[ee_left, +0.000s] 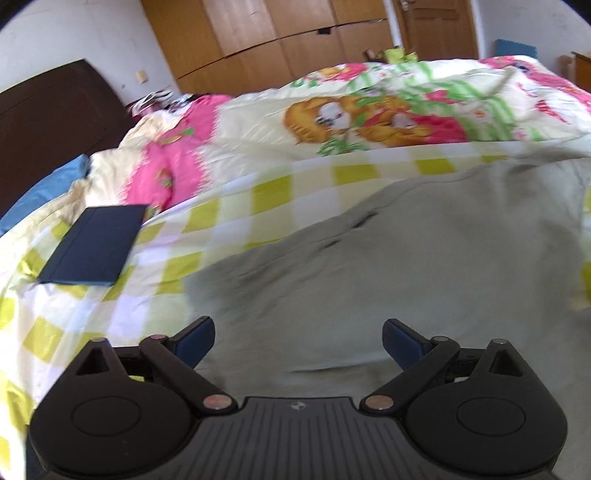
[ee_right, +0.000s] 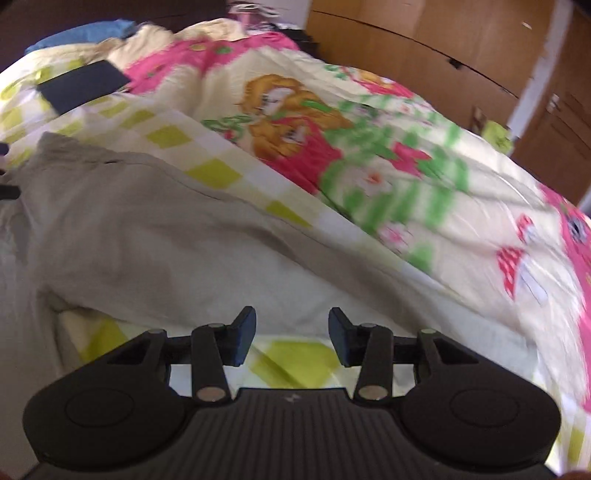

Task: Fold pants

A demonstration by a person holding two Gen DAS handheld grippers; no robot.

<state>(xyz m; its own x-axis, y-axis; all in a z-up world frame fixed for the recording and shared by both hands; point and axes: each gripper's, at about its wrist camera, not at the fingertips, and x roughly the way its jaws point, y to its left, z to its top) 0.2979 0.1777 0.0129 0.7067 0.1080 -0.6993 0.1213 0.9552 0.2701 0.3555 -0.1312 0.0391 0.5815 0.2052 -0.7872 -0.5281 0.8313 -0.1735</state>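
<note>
A yellow-and-white checked sheet (ee_left: 236, 206) covers the bed. On it, toward the head end, lies a flat dark blue case (ee_left: 94, 245), its far corner just beside a bunched cartoon-print quilt (ee_left: 369, 118) in pink, green and cream. A blue pillow (ee_left: 44, 188) rests near the dark headboard (ee_left: 55, 110). Wooden wardrobes (ee_left: 280, 33) line the far wall.

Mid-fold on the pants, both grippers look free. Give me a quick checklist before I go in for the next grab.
1. Left gripper open, nothing between its fingers: ok.
2. Right gripper open, holding nothing: ok.
3. Pants lying on the checked sheet, within view of both cameras: ok.
4. Pants flat and smooth: not ok, creases show.
5. Dark folder apart from the pants: ok.
6. Fold edges aligned: cannot tell, pictures blurred.
</note>
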